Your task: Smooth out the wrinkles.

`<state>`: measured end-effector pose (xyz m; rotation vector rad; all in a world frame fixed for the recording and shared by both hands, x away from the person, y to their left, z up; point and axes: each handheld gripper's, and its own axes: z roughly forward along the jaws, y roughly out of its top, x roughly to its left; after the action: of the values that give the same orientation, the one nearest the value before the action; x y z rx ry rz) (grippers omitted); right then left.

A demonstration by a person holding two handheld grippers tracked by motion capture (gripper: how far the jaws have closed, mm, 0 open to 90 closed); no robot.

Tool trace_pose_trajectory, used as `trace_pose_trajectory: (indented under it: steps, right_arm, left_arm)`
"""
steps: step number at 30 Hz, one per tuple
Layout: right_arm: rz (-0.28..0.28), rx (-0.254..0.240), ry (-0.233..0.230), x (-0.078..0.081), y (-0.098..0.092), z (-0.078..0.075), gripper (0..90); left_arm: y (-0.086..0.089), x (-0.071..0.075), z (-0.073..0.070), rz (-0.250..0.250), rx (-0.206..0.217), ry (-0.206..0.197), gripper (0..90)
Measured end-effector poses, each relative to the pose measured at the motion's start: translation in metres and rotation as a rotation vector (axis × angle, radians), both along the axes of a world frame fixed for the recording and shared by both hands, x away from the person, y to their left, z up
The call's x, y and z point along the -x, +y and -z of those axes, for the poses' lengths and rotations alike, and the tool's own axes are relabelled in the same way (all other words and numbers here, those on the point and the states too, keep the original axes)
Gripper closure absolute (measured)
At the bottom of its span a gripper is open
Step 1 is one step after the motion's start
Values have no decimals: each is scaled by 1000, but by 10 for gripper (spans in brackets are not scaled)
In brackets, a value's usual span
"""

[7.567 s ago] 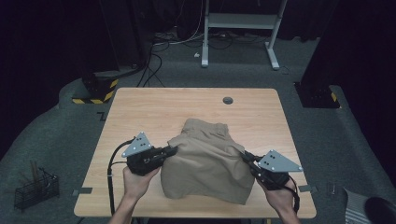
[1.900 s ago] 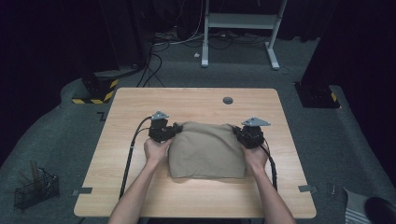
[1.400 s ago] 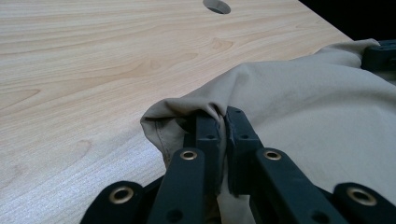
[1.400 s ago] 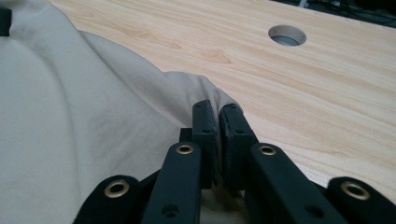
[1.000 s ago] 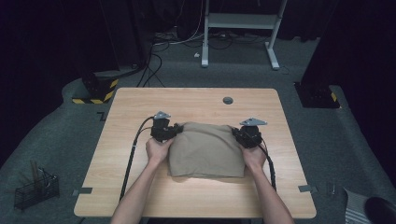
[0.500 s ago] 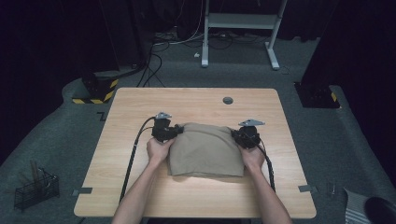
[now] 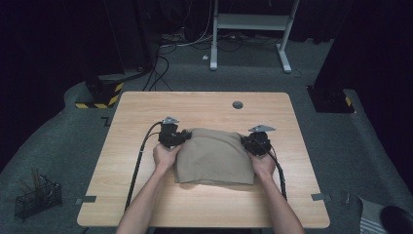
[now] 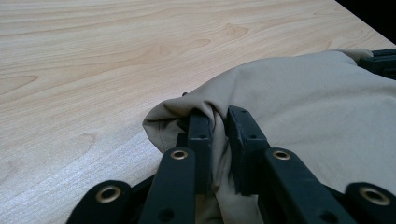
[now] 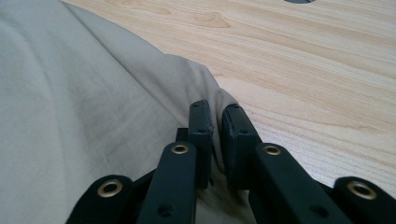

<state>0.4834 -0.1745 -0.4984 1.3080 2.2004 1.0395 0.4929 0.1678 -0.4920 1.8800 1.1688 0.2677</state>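
Note:
A tan cloth (image 7: 214, 156) lies folded flat in the middle of the wooden table (image 7: 146, 195). My left gripper (image 7: 186, 137) is at its far left corner and my right gripper (image 7: 245, 142) at its far right corner, both low on the table. In the left gripper view the jaws (image 8: 219, 116) have just been opening a little, with a fold of the cloth (image 8: 317, 102) still filling the narrow gap. In the right gripper view the jaws (image 9: 215, 112) have likewise just been opening, and the cloth's edge (image 9: 70, 93) sits pinched between them.
A dark round grommet (image 7: 237, 104) sits near the table's far edge. Black cables trail from both grippers toward the front edge. On the floor are a wire basket (image 7: 36, 195) at left, a white desk frame (image 7: 248, 24) behind, and a yellow-black striped base (image 7: 97, 100).
Since the earliest frame both grippers carried the cloth's near edge away from the person and laid it flat. Over the last second the right gripper edged slightly inward; the left stayed put.

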Motion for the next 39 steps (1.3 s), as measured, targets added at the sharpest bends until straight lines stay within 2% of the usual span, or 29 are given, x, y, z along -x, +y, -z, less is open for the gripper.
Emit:
trace_pose_trajectory:
  steps: [6, 10, 14, 16, 20, 22, 24, 25, 27, 30, 31, 32, 33, 35, 36, 38, 39]
  right_arm:
    - [12, -7, -6, 2, -3, -2, 739]
    - [26, -28, -8, 3, -8, -4, 666]
    - [53, -39, -33, 7, -14, -9, 596]
    - [56, -51, -46, 9, -17, -14, 582]
    - [32, -68, -95, 17, -16, -26, 582]
    - [-4, -66, -119, 23, -10, -31, 586]
    - [-33, -68, -124, 27, -3, -33, 587]
    - [-46, -74, -122, 28, 0, -33, 587]
    - [-79, -93, -93, 29, 9, -30, 585]
    - [-102, -62, -72, 29, 21, -22, 584]
    - [-94, -40, -60, 27, 23, -17, 591]
    - [-77, -9, -43, 23, 22, -9, 596]
    - [-68, -7, -23, 20, 19, -3, 597]
    - [-37, -40, 17, 15, 8, 8, 596]
    - [-9, -55, 33, 13, 0, 13, 597]
    - [18, -23, 43, 13, -8, 18, 596]
    - [29, -17, 52, 13, -12, 19, 596]
  left_arm:
    - [2, 1, -3, -2, -11, -9, 721]
    - [4, 3, -6, -25, -11, -12, 608]
    - [8, 6, -14, -40, -24, -39, 508]
    - [9, 10, -20, -43, -16, -60, 485]
    - [9, 18, -35, -37, 5, -113, 450]
    - [6, 23, -41, -21, 17, -134, 441]
    - [0, 27, -43, 14, 37, -139, 430]
    - [-3, 29, -43, 35, 44, -131, 424]
    - [-15, 31, -39, 78, 31, -115, 414]
    - [-28, 30, -25, 109, -32, -83, 409]
    - [-30, 27, -15, 113, -67, -55, 411]
    - [-28, 24, -8, 114, -77, -36, 425]
    - [-25, 21, 0, 117, -74, -22, 447]
    - [-14, 20, 9, 100, -43, -32, 514]
    - [-10, 19, 11, 96, -37, -32, 533]
    - [-7, 19, 10, 74, -62, -27, 528]
    - [-6, 19, 9, 66, -64, -24, 484]
